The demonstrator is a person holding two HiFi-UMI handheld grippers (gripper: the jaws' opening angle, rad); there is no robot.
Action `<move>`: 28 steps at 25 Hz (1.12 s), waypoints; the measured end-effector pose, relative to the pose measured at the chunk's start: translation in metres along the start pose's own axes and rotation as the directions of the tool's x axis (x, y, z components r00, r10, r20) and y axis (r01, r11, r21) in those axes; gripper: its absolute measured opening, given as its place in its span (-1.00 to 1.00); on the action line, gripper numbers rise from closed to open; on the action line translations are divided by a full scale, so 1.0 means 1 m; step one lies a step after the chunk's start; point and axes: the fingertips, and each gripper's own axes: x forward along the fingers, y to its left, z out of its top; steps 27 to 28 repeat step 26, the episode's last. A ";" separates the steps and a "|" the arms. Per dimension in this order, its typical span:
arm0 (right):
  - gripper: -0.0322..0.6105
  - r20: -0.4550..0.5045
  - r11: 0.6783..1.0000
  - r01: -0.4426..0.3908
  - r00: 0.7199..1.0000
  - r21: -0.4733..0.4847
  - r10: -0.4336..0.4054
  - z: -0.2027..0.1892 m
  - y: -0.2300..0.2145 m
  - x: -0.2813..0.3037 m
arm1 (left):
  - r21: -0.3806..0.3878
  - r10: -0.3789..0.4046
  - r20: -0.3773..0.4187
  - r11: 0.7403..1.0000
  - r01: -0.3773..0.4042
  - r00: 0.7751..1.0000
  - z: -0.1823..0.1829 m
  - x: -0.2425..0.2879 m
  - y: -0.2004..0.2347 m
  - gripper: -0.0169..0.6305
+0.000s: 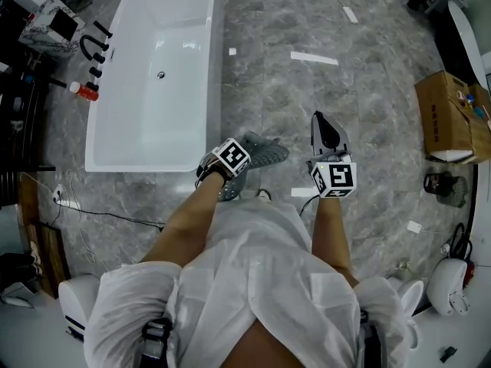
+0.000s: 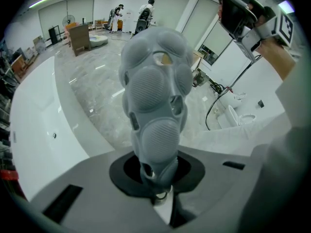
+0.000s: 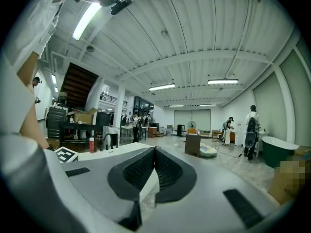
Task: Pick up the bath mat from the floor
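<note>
A: Entry 1. State of the left gripper?

B: Clamped on the bath mat. The jaws pinch 1 narrow end of the grey pebbled mat, and the rest runs straight out along the line the gripper points.

A: Where is the mat relative to the floor?

B: Head view: it sticks out from the left gripper toward the person's right, beside the bathtub. It looks lifted clear of the tiles, but I can't confirm that the far end is free.

A: Right gripper?

B: Jaws pressed together with nothing between them. It is held level, just right of the mat's free end and apart from it.

A: Which relation does the next move depend on?

B: The mat's long axis. It leads from the left jaws toward the right gripper, so only the left holds it and the right is nearer the loose end. My judgement: if a 2nd grip is wanted, the right has to open and reach across to its own left. Otherwise the left just lifts.

A: Risk?

B: The mat is floppy and held at 1 end, so it may sag or swing.
</note>
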 end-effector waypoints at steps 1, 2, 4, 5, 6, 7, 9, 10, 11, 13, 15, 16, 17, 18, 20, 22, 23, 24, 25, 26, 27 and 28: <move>-0.82 -0.001 1.000 -0.001 1.000 -0.007 0.001 0.000 0.001 0.001 | -0.002 0.001 -0.001 1.000 -0.001 1.000 -0.001 0.000 0.001 -0.79; -0.82 -0.001 1.000 -0.004 1.000 -0.011 0.004 0.000 0.001 0.002 | -0.005 0.002 -0.002 1.000 -0.002 1.000 -0.002 0.000 0.002 -0.79; -0.82 0.002 1.000 -0.007 1.000 -0.013 0.007 -0.001 0.001 0.002 | -0.012 0.004 -0.007 1.000 -0.004 1.000 -0.004 0.002 0.003 -0.79; -0.82 0.005 1.000 -0.007 1.000 -0.013 0.007 0.000 0.001 0.002 | -0.015 0.005 -0.010 1.000 -0.005 1.000 -0.004 0.002 0.002 -0.79; -0.82 0.009 1.000 -0.006 1.000 -0.015 0.006 0.001 0.000 0.001 | -0.017 0.006 -0.012 1.000 -0.006 1.000 -0.005 0.003 0.002 -0.79; -0.82 0.014 1.000 -0.003 1.000 -0.019 0.004 0.003 -0.001 0.001 | -0.018 0.006 -0.013 1.000 -0.006 1.000 -0.005 0.003 0.003 -0.79; -0.82 0.027 1.000 0.002 1.000 -0.029 -0.001 0.008 -0.002 0.002 | -0.020 0.006 -0.016 1.000 -0.006 1.000 -0.007 0.003 0.004 -0.79; -0.82 0.033 0.999 0.003 0.999 -0.034 -0.002 0.011 -0.002 0.003 | -0.021 0.004 -0.018 1.000 -0.005 1.000 -0.008 0.003 0.005 -0.79; -0.82 0.038 0.999 0.004 0.999 -0.038 -0.002 0.014 -0.002 0.004 | -0.023 0.002 -0.020 1.000 -0.003 1.000 -0.009 0.004 0.005 -0.79; -0.82 0.047 0.999 0.005 0.999 -0.046 -0.003 0.019 -0.004 0.005 | -0.025 -0.003 -0.024 1.000 0.002 1.000 -0.011 0.005 0.006 -0.79; -0.82 0.051 0.999 0.007 0.999 -0.052 -0.004 0.023 -0.005 0.006 | -0.027 -0.005 -0.028 1.000 0.004 1.000 -0.012 0.005 0.006 -0.79; -0.82 0.050 0.999 0.007 0.999 -0.054 -0.004 0.023 -0.006 0.006 | -0.028 -0.006 -0.030 1.000 0.005 1.000 -0.012 0.006 0.006 -0.79; -0.82 0.050 0.998 0.006 0.999 -0.055 -0.004 0.023 -0.007 0.007 | -0.030 -0.007 -0.033 1.000 0.006 0.999 -0.012 0.006 0.006 -0.79; -0.82 0.049 0.998 0.005 0.999 -0.056 -0.003 0.023 -0.007 0.007 | -0.032 -0.008 -0.034 0.999 0.007 0.999 -0.012 0.007 0.006 -0.79; -0.82 0.047 0.998 0.002 0.999 -0.058 0.000 0.023 -0.008 0.008 | -0.036 -0.011 -0.036 0.999 0.009 0.999 -0.012 0.007 0.006 -0.79; -0.82 0.044 0.998 -0.002 0.999 -0.061 0.005 0.022 -0.009 0.008 | -0.039 -0.010 -0.037 0.999 0.009 0.999 -0.011 0.008 0.007 -0.79; -0.82 0.043 0.998 -0.004 0.999 -0.062 0.007 0.022 -0.009 0.009 | -0.040 -0.011 -0.037 0.999 0.010 0.999 -0.010 0.008 0.007 -0.79; -0.82 0.042 0.998 -0.006 0.999 -0.063 0.009 0.021 -0.009 0.009 | -0.041 -0.013 -0.036 0.999 0.011 0.999 -0.010 0.008 0.007 -0.79; -0.82 0.040 0.998 -0.008 0.999 -0.065 0.011 0.021 -0.009 0.010 | -0.042 -0.014 -0.036 0.999 0.013 0.999 -0.009 0.008 0.007 -0.79; -0.82 0.038 0.998 -0.010 0.999 -0.067 0.012 0.021 -0.009 0.010 | -0.043 -0.016 -0.036 0.999 0.014 0.999 -0.009 0.008 0.006 -0.79; -0.82 0.038 0.998 -0.010 0.999 -0.067 0.012 0.021 -0.009 0.010 | -0.043 -0.016 -0.036 0.999 0.014 0.999 -0.009 0.008 0.006 -0.79; -0.82 0.038 0.998 -0.010 0.999 -0.067 0.012 0.021 -0.009 0.010 | -0.043 -0.016 -0.036 0.999 0.014 0.999 -0.009 0.008 0.006 -0.79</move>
